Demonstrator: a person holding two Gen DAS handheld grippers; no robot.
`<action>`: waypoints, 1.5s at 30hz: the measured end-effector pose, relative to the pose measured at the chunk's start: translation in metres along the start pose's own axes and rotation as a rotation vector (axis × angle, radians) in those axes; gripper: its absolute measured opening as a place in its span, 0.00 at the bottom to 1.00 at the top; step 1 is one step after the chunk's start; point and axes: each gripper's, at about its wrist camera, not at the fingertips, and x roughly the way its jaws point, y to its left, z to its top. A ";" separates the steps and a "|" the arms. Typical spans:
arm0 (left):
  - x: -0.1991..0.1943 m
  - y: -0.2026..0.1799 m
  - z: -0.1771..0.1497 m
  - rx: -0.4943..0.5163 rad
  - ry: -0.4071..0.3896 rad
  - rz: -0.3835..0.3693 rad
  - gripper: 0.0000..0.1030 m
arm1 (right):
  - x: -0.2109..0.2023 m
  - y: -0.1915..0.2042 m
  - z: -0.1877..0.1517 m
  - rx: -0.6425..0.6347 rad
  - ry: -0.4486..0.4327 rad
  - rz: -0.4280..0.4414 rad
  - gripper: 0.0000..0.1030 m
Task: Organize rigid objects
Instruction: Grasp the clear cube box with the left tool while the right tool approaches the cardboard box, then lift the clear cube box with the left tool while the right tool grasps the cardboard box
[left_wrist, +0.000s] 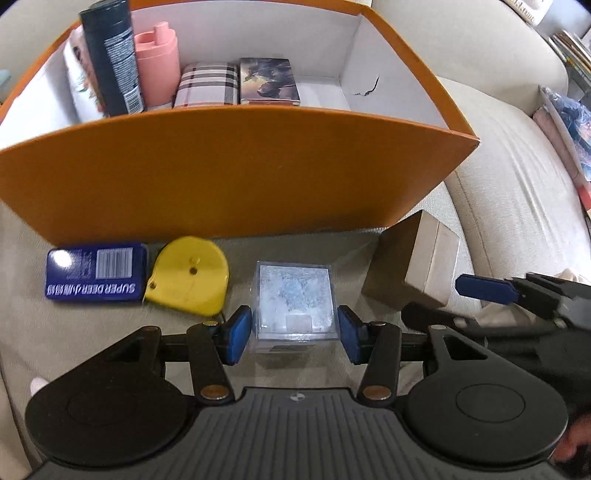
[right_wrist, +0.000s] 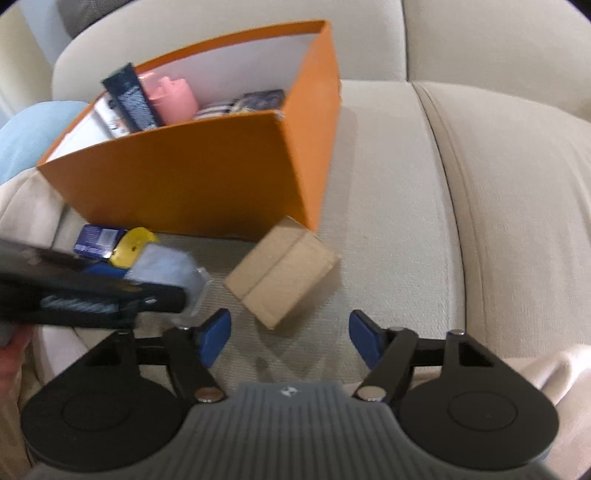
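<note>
Right gripper (right_wrist: 290, 338) over beige sofa cushion (right_wrist: 399, 206), blue pads wide apart, nothing between. Tan cardboard box (right_wrist: 282, 271) just beyond, lying tilted beside orange box (right_wrist: 192, 173). Inside orange box: dark bottle (right_wrist: 131, 98), pink container (right_wrist: 173, 98). Left gripper (right_wrist: 147, 291) entering from left at a clear cube (right_wrist: 170, 271); yellow tape measure (right_wrist: 131, 247) and blue tin (right_wrist: 98, 240) behind it.

Clear cube (left_wrist: 294, 295) upright beside orange box (left_wrist: 221, 177)
</note>
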 end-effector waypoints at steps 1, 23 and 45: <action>-0.002 0.000 -0.001 -0.004 -0.005 -0.005 0.55 | 0.003 -0.002 0.001 0.012 0.013 -0.009 0.70; -0.012 0.022 -0.028 0.001 -0.054 -0.011 0.54 | -0.003 0.046 -0.010 -0.242 -0.074 -0.036 0.33; -0.016 0.023 -0.031 -0.037 -0.051 -0.029 0.53 | -0.010 0.052 -0.012 -0.259 -0.006 -0.057 0.27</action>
